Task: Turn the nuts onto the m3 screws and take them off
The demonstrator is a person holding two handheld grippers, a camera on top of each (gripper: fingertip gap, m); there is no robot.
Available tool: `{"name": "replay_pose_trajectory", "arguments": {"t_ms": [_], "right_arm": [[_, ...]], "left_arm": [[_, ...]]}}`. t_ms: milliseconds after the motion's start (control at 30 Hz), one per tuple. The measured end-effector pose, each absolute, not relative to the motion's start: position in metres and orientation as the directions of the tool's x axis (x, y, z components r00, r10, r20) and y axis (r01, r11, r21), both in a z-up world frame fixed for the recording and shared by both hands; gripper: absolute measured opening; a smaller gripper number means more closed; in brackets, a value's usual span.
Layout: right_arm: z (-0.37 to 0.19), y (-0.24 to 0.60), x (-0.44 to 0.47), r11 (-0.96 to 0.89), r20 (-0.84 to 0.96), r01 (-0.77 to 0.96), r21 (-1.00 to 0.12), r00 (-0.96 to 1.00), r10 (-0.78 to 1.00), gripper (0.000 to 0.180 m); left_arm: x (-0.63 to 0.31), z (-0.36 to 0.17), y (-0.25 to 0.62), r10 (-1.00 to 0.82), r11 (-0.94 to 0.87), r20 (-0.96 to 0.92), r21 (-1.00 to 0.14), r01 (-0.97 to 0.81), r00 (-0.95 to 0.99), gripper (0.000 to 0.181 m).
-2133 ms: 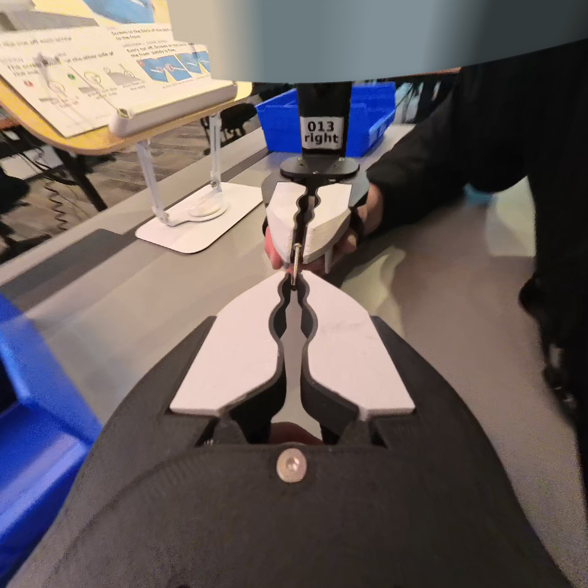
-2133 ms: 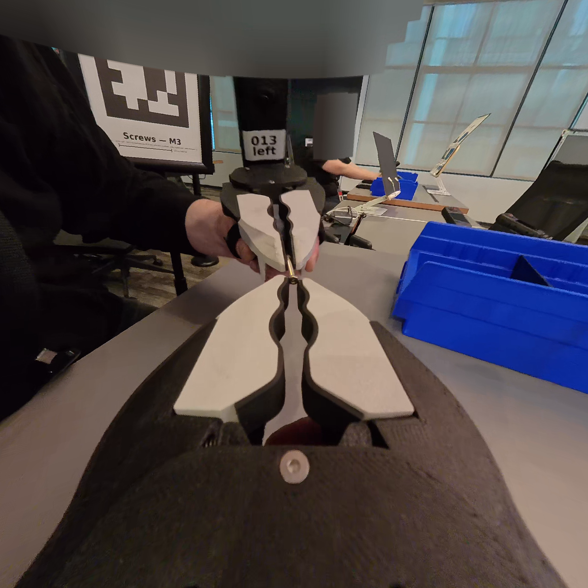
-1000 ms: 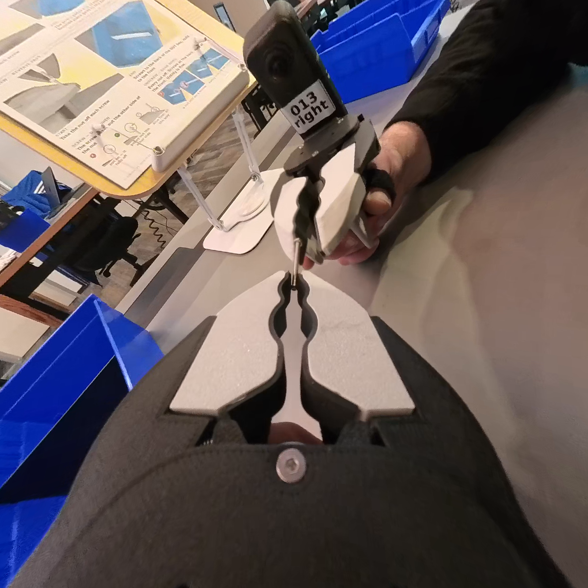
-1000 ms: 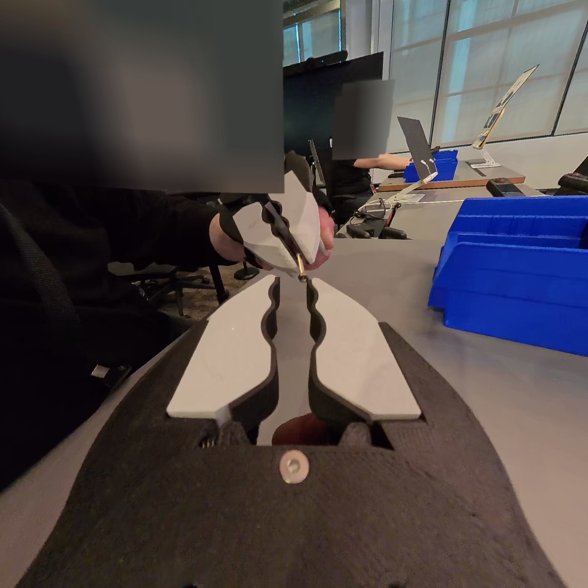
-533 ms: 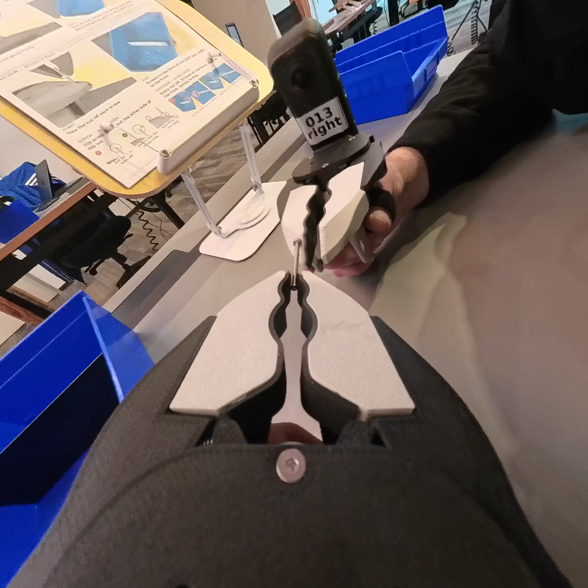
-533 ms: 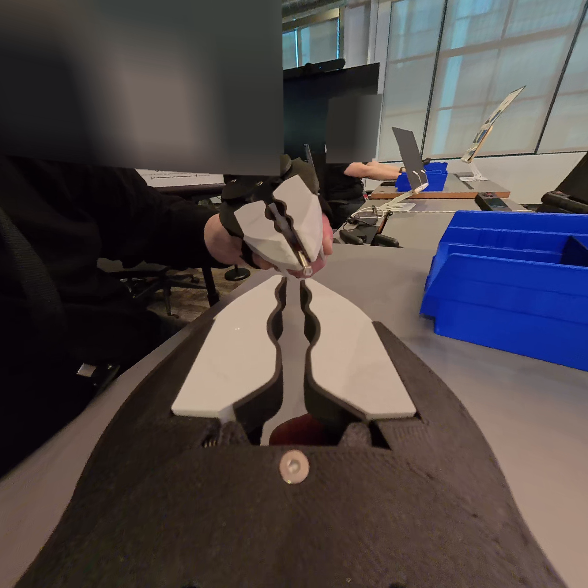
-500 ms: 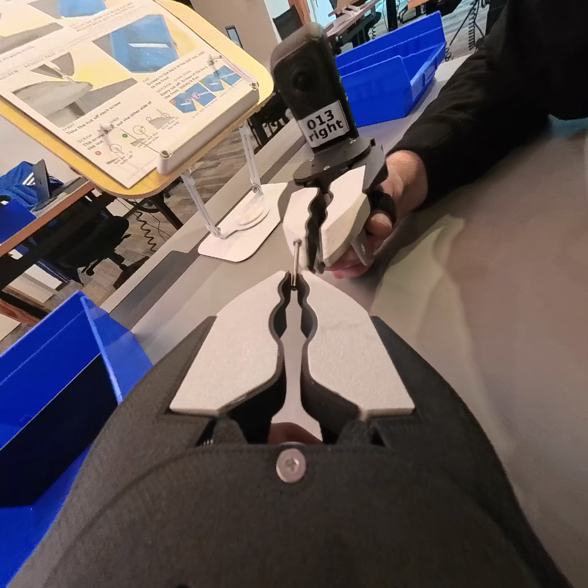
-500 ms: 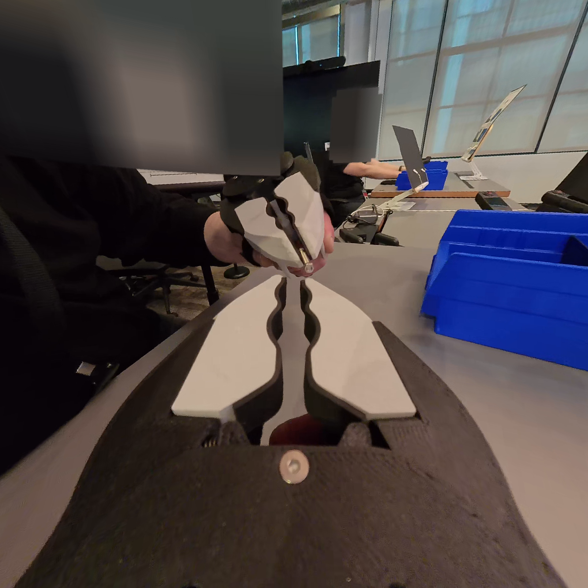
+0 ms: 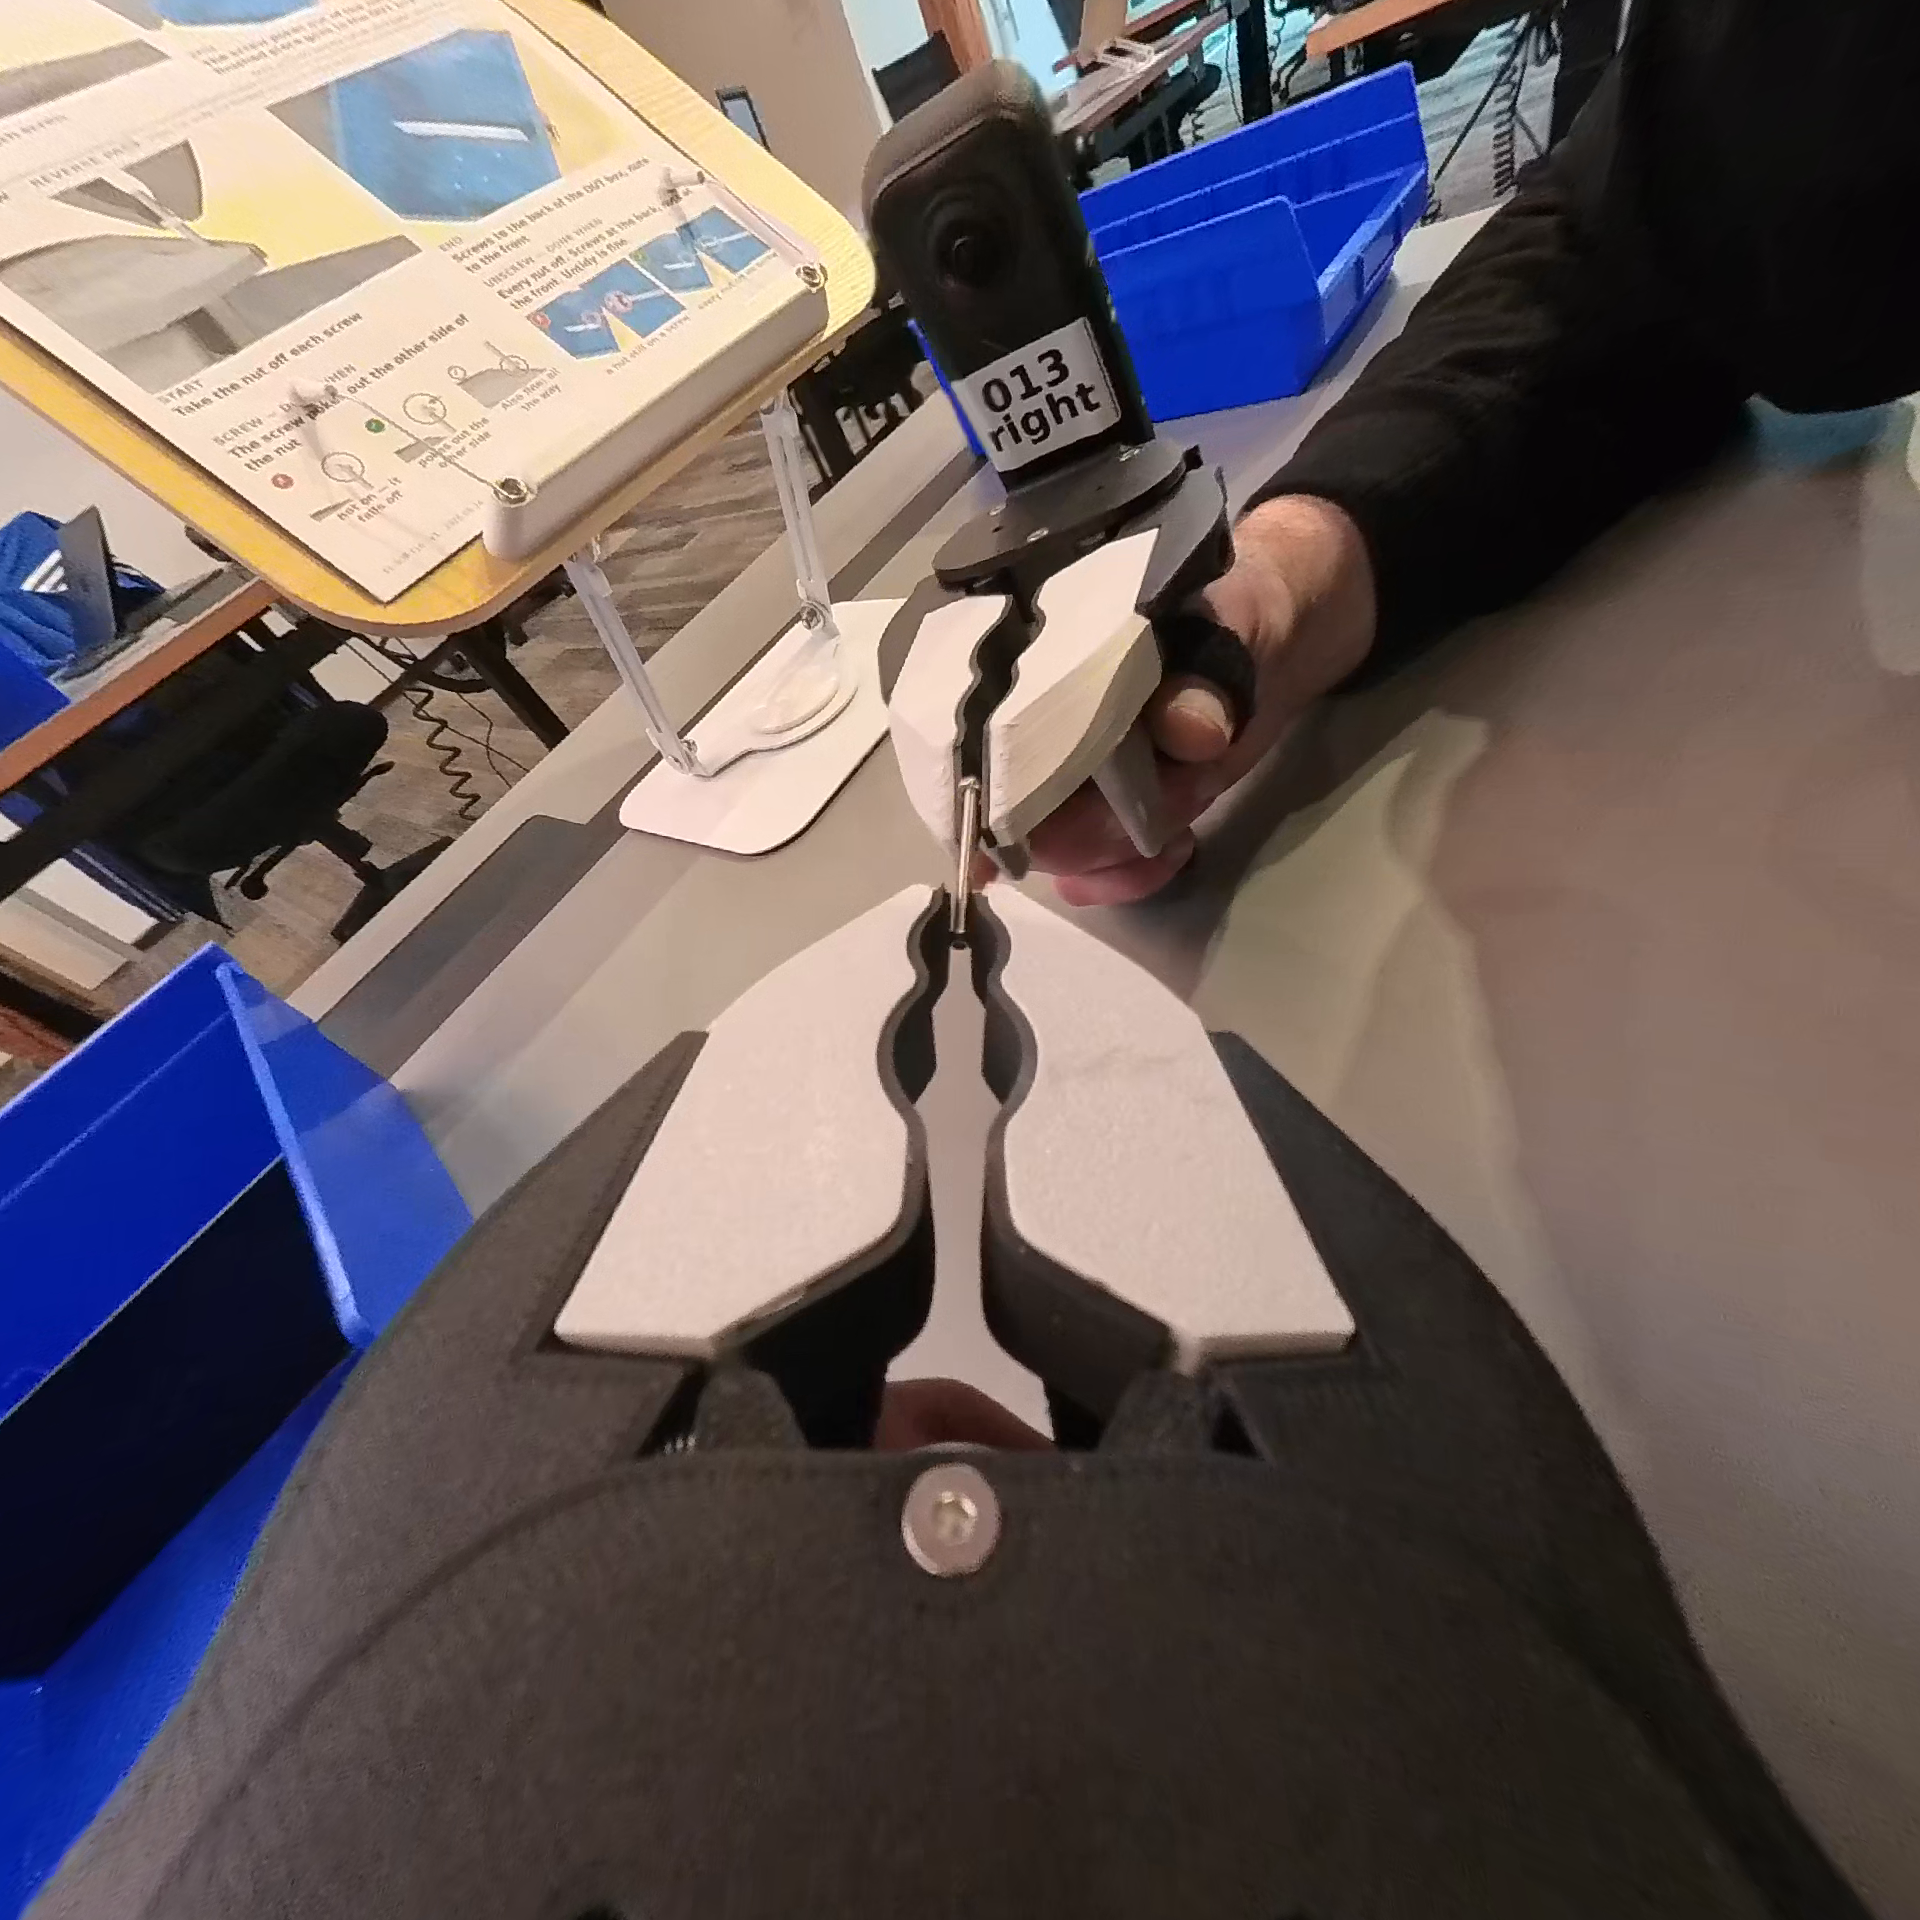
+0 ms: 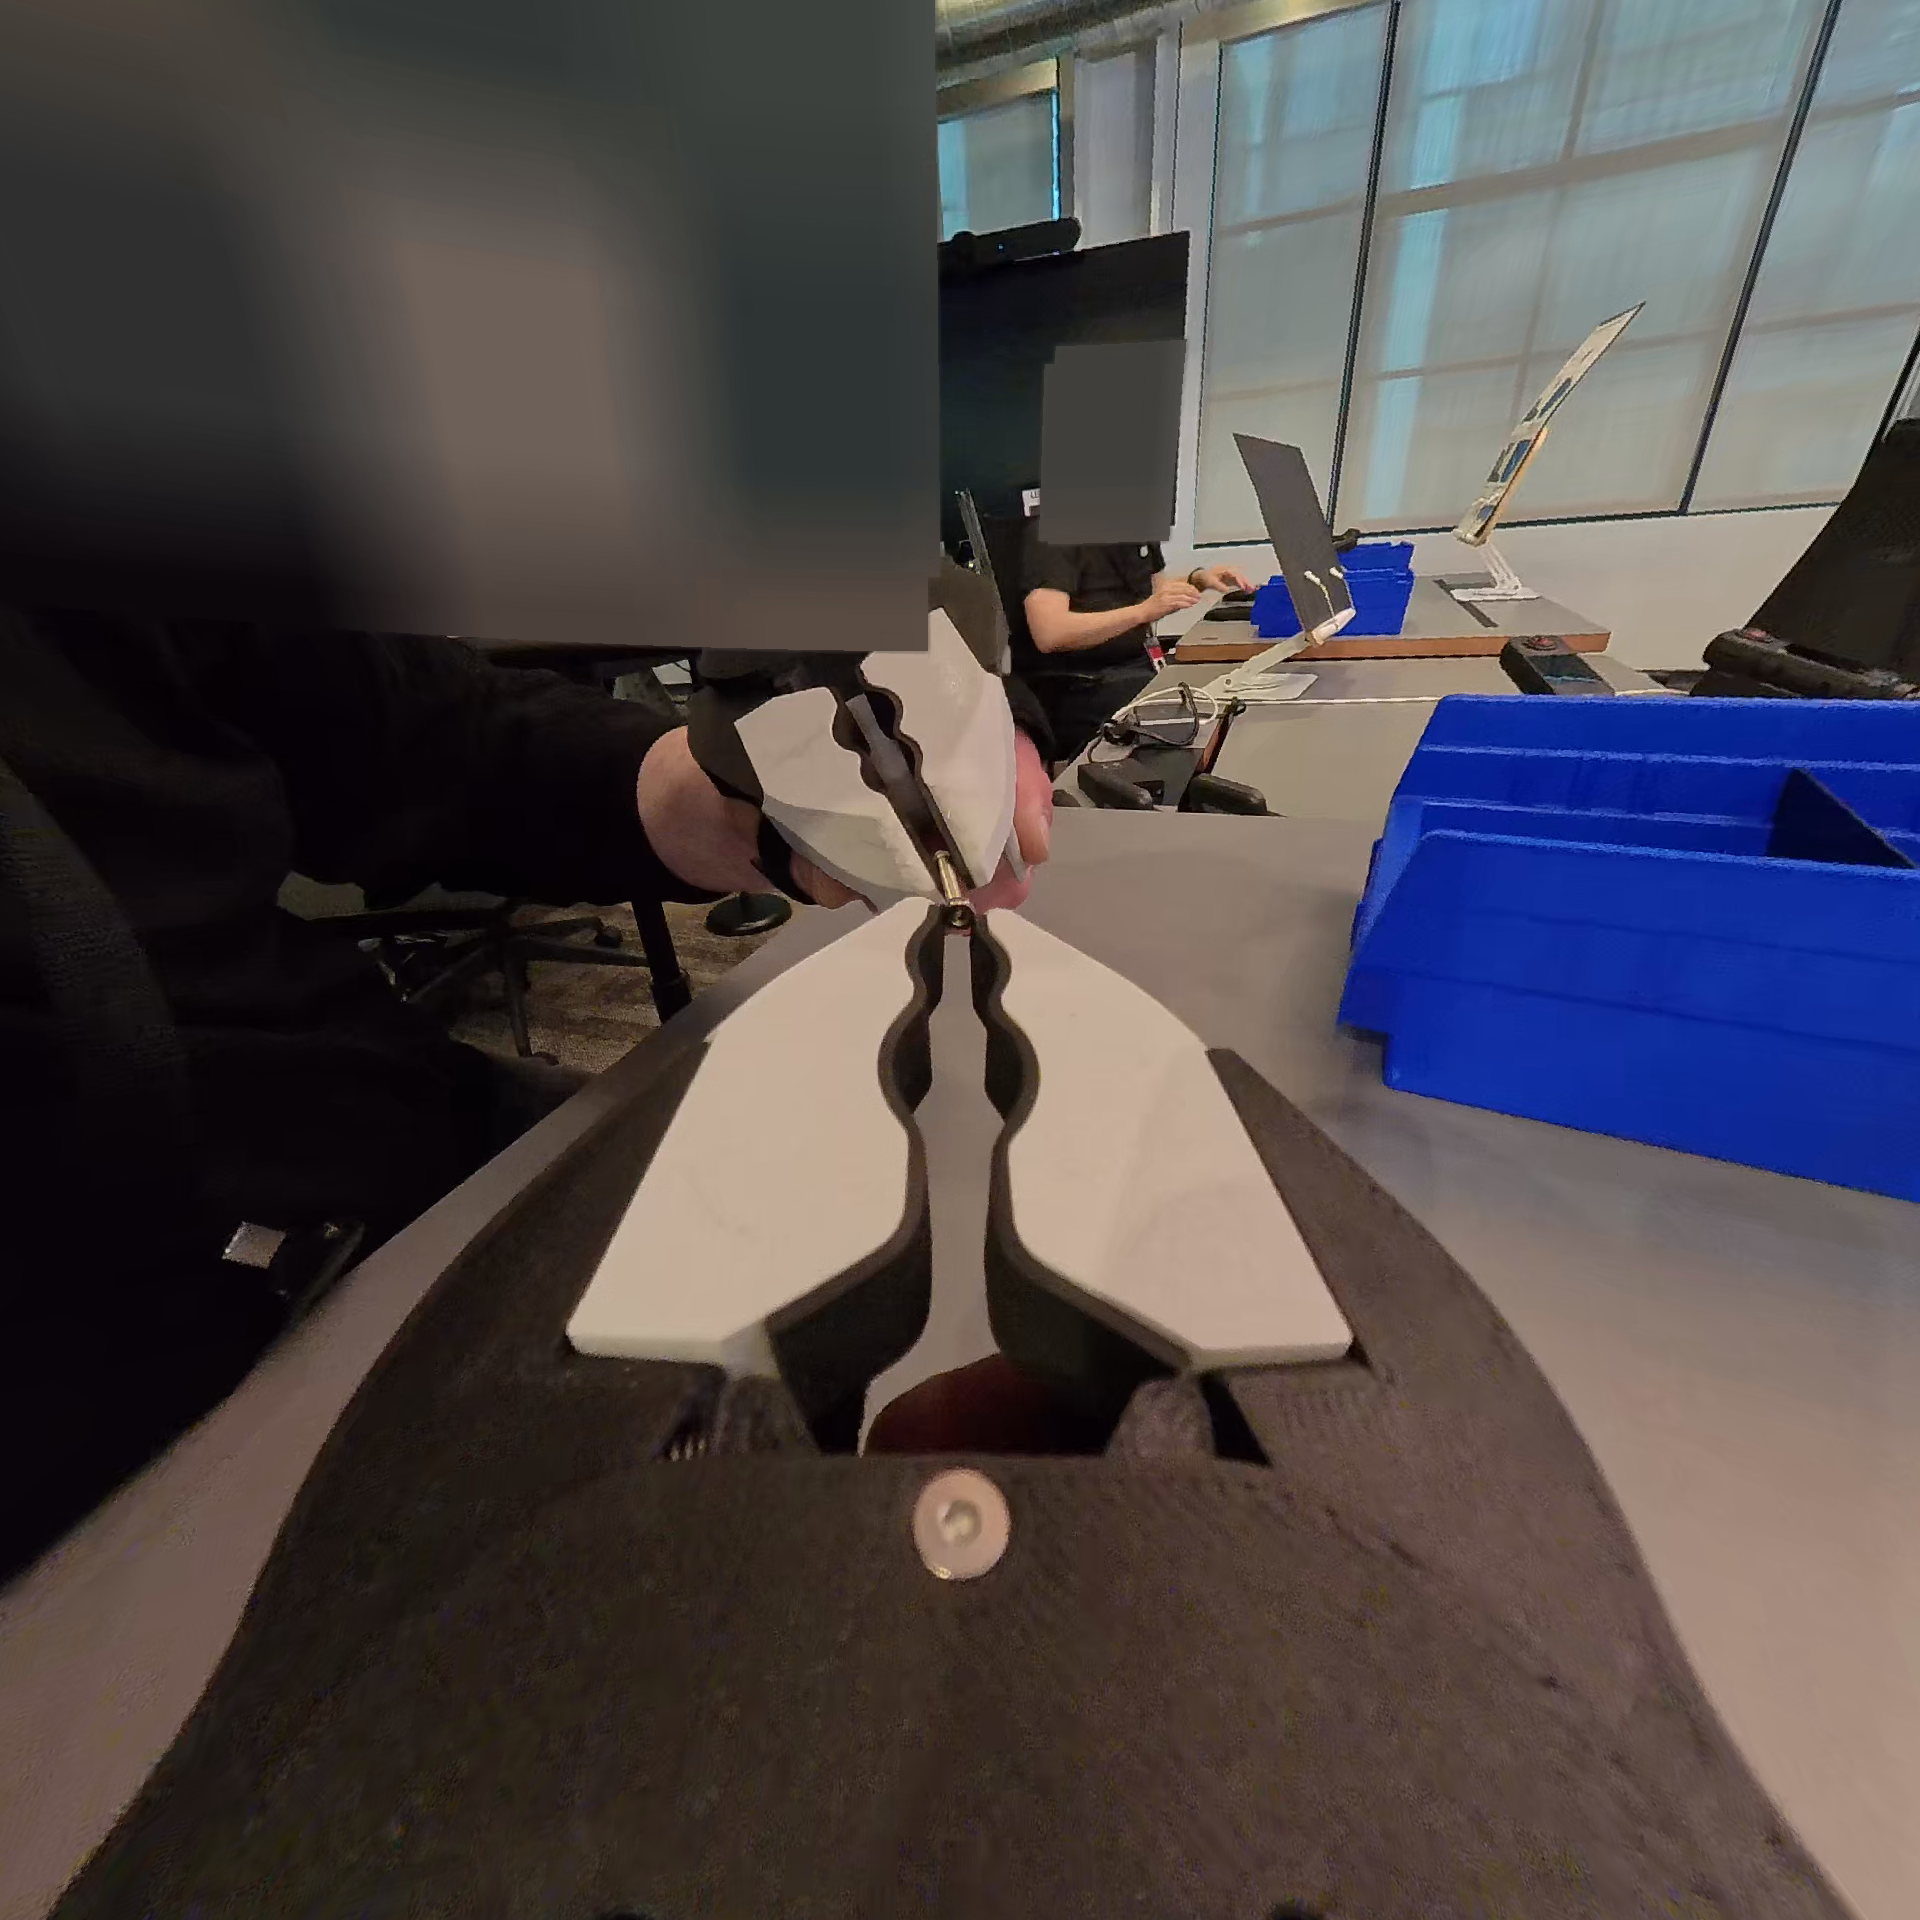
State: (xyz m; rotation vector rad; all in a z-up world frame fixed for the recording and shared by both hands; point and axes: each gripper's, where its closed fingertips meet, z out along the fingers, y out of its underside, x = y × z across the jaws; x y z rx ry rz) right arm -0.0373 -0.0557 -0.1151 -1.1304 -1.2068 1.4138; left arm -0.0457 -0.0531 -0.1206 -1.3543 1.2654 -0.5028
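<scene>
My left gripper (image 9: 958, 920) is shut on a thin steel M3 screw (image 9: 966, 852) that sticks forward out of its tips. My right gripper (image 9: 985, 844) faces it, and its tips close around the screw's far end. In the right wrist view, my right gripper (image 10: 956, 914) pinches a small nut (image 10: 956, 916) at its very tips. The screw (image 10: 948, 868) juts from the left gripper (image 10: 940, 878) and meets that nut. A hand holds each gripper above the grey table (image 9: 1558, 1039).
A blue bin (image 9: 156, 1195) stands close on the left and other blue bins (image 10: 1662, 935) on the right side. An instruction board (image 9: 416, 260) on a white stand (image 9: 758, 769) stands at the table's far edge. A person (image 10: 1101, 613) sits at another desk. The tips of both grippers are at nearly the same place.
About a second ago the right gripper's jaws stood wider and it sat beside the screw. It has since closed and come back onto the screw's end. The left gripper kept its hold and rolled.
</scene>
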Motion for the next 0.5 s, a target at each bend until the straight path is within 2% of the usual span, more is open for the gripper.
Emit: {"name": "replay_pose_trajectory", "arguments": {"t_ms": [67, 167, 367, 433, 500], "right_arm": [[-0.117, -0.055, -0.038, -0.110, -0.099, -0.068, -0.992, -0.152, 0.984, 0.004], [-0.121, -0.054, -0.039, -0.151, -0.144, -0.037, -0.988, -0.162, 0.976, 0.004], [-0.124, -0.052, -0.041, -0.340, -0.335, 0.006, -0.940, -0.201, 0.921, 0.004], [-0.127, -0.051, -0.042, -0.382, -0.377, 0.017, -0.924, -0.212, 0.902, 0.004], [-0.127, -0.050, -0.041, -0.353, -0.346, 0.002, -0.936, -0.205, 0.916, 0.009]], "left_arm": [[-0.047, -0.121, -0.052, -0.844, 0.279, -0.429, -0.864, -0.420, 0.322, 0.003], [-0.049, -0.124, -0.051, -0.764, 0.375, -0.582, -0.752, -0.542, 0.278, 0.003], [-0.052, -0.126, -0.047, -0.627, 0.475, -0.757, -0.560, -0.678, 0.186, 0.003], [-0.052, -0.127, -0.047, -0.621, 0.474, -0.761, -0.554, -0.684, 0.186, 0.003], [-0.051, -0.127, -0.047, -0.649, 0.454, -0.731, -0.595, -0.663, 0.212, 0.003]]}}
